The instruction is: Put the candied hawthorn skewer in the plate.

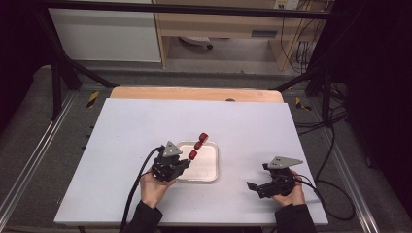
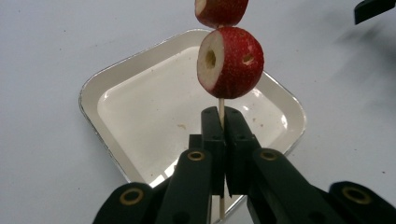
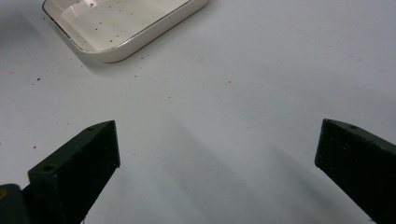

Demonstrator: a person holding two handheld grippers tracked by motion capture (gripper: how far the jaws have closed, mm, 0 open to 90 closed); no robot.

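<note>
White tabletop spreads under both my hands, with a strip of bare wood along its far edge and dark floor and cables around it. From the left gripper view, the skewer is cut off at the top: one strawberry piece shows whole, a second strawberry piece above it runs out of frame, and the stick's lower end disappears behind my jaws. From the high view I count three red pieces on the stick, slanting up and away from me, though they are small there and I may be missing detail. My left gripper has its jaws pressed together on the thin wooden stick just below the lowest piece, holding it over the tray. That shallow white tray, square with rounded corners, has nothing lying in it (only a few specks and smears). My right gripper hangs low over bare table, jaws spread wide and holding nothing, well apart from the tray's corner.
</note>
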